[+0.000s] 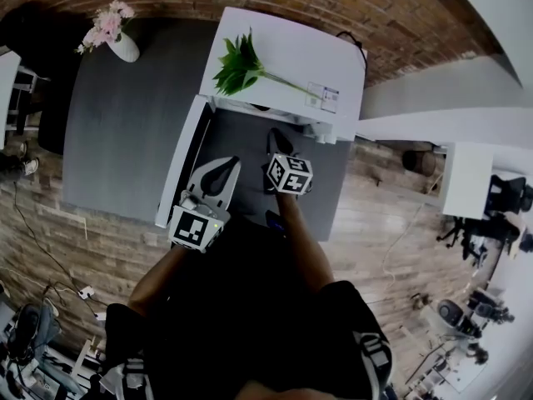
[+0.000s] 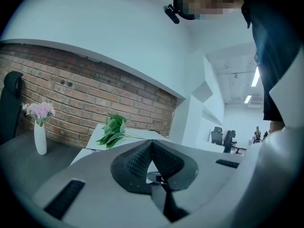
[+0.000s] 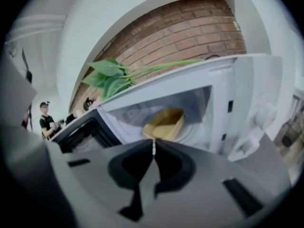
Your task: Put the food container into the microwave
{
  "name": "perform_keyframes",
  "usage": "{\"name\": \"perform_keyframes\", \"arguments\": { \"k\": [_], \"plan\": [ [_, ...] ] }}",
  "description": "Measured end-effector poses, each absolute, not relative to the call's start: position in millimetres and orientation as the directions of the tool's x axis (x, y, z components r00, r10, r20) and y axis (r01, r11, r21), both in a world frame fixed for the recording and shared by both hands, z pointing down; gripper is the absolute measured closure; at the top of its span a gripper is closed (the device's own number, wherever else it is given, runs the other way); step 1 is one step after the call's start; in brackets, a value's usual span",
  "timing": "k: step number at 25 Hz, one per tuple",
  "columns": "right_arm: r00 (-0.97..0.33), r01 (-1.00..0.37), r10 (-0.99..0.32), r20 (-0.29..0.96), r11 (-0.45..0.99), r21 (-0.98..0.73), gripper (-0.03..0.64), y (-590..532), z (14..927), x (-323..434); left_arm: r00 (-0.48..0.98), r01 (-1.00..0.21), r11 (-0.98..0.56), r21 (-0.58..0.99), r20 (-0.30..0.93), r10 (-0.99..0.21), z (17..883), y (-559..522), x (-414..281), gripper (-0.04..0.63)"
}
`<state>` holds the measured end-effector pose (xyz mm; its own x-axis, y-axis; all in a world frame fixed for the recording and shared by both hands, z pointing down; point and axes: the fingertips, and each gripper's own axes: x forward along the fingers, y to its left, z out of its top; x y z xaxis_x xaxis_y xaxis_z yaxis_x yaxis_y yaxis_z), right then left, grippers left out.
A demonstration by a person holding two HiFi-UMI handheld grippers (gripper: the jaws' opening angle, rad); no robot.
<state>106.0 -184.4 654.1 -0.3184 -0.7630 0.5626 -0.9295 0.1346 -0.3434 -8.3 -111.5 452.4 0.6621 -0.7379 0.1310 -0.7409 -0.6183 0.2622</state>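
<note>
Head view: nearest the lens are the person's dark-sleeved arms [image 1: 250,290], one hand-held gripper in each. Left gripper [image 1: 226,167] hangs just by the swung-open white door [image 1: 179,161] of the white box-shaped microwave [image 1: 291,48]. Right gripper [image 1: 276,142] points at the oven's mouth. A sprig of green leaves [image 1: 239,65] lies on the oven top. The oven stands on a grey counter [image 1: 125,123]. The container does not show here.

Left gripper view: fingers pressed together, nothing between them, aimed up past the leaves at the red brick wall [image 2: 85,99].

Right gripper view: fingers closed too, only a pale sliver at the tips and nothing held. Beyond them the yellow plastic food container [image 3: 166,123] sits inside the cavity, on its floor, apart from the tips.

Judgement: placing looks done and the step in hand is the retreat. Next move calls for drawing the right gripper straight back clear of the opening, then swinging the door shut, likely with the left.
</note>
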Motion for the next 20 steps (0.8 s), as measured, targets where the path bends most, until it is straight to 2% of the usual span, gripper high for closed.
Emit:
{"name": "perform_keyframes", "arguments": {
  "k": [10, 20],
  "plan": [
    [-0.375, -0.908, -0.806, 0.459, 0.218, -0.359, 0.578, -141, 581, 105, 0.659, -0.740, -0.627, 0.242, 0.076, -0.748, 432, -95, -8, 0.560],
    [-0.378, -0.918, -0.842, 0.385, 0.287, -0.275, 0.581, -89, 524, 99, 0.655, -0.744, -0.626, 0.232, 0.070, -0.752, 429, -89, -9, 0.560]
  ]
}}
